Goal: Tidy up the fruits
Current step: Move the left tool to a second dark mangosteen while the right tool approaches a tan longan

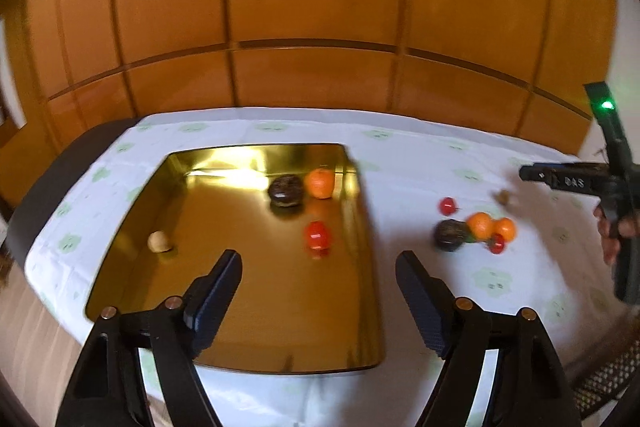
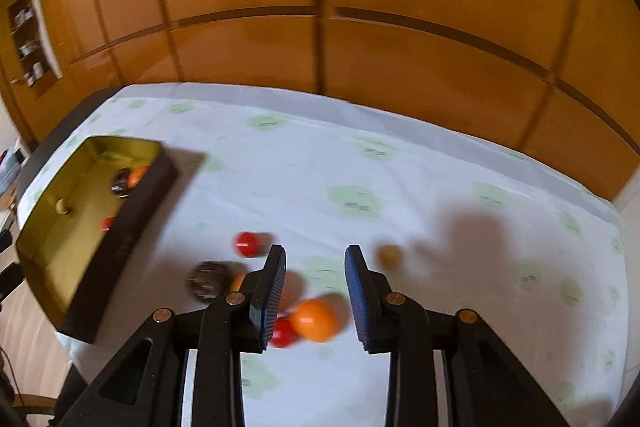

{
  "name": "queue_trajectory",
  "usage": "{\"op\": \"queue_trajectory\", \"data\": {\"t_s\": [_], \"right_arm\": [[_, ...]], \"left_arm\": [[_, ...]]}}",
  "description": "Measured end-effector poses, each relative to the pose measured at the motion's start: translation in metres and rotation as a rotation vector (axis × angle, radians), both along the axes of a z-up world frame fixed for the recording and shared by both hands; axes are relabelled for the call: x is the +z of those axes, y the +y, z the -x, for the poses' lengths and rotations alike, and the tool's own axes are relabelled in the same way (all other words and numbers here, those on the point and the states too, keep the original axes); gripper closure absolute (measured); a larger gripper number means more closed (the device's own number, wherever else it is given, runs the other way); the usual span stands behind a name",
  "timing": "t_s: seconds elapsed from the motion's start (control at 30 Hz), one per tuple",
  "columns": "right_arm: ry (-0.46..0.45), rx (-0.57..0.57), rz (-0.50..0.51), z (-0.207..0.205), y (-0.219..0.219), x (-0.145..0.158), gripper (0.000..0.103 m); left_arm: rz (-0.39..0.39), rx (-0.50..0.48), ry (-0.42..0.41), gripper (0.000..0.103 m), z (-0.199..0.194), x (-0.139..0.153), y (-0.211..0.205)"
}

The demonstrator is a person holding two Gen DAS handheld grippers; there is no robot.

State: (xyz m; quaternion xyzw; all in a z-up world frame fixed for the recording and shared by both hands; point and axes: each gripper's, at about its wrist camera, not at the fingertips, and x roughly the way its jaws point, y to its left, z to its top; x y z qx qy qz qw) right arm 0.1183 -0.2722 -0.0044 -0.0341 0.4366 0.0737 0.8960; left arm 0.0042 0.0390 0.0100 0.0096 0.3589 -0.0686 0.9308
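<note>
A gold tin tray [image 1: 248,307] lies on the table. It holds an orange [image 1: 320,183], a dark round fruit [image 1: 284,190], a red fruit [image 1: 318,235] and a small beige ball [image 1: 158,241]. My left gripper [image 1: 318,291] is open and empty above the tray's near half. To the right of the tray lie loose fruits: two oranges [image 1: 480,225], a dark fruit [image 1: 450,235], two small red ones [image 1: 447,205] and a small brown one [image 1: 504,195]. My right gripper [image 2: 316,291] is open and empty above an orange [image 2: 314,319] and a red fruit [image 2: 283,331]. It also shows in the left wrist view [image 1: 528,173].
A white cloth with green prints [image 2: 360,167] covers the table. Orange wooden cabinet doors [image 1: 312,7] stand close behind it. The tray [image 2: 80,243] sits at the table's left edge. A shelf niche [image 2: 30,39] is at far left.
</note>
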Motion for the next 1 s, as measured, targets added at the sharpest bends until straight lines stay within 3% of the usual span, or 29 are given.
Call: {"op": "queue_trajectory", "data": {"t_s": [0.1,0.23,0.37,0.47,0.6,0.77,0.83,1.0], "right_arm": [[0.001,-0.046,0.015,-0.002,-0.026,-0.004,0.072],[0.022,-0.114,-0.012,-0.003,-0.060,-0.017,0.072],[0.077,-0.163,-0.056,-0.006,-0.080,-0.028,0.072],[0.068,-0.164,-0.097,-0.008,-0.084,-0.024,0.072],[0.057,-0.146,-0.126,-0.005,-0.082,-0.019,0.072],[0.045,-0.137,-0.158,-0.005,-0.080,-0.013,0.072],[0.042,-0.142,-0.169,-0.005,-0.081,-0.012,0.072],[0.041,-0.157,-0.194,-0.006,-0.086,-0.010,0.072]], "left_arm": [[0.001,-0.085,0.023,0.031,-0.007,0.003,-0.022],[0.018,-0.195,0.091,0.047,-0.021,0.001,-0.050],[0.016,-0.245,0.153,0.051,-0.036,-0.008,-0.076],[-0.012,-0.273,0.192,0.051,-0.045,-0.018,-0.096],[-0.044,-0.326,0.268,0.059,-0.063,-0.040,-0.120],[-0.093,-0.407,0.315,0.056,-0.083,-0.059,-0.146],[-0.119,-0.422,0.326,0.047,-0.092,-0.067,-0.154],[-0.146,-0.451,0.360,0.047,-0.113,-0.084,-0.167]]}}
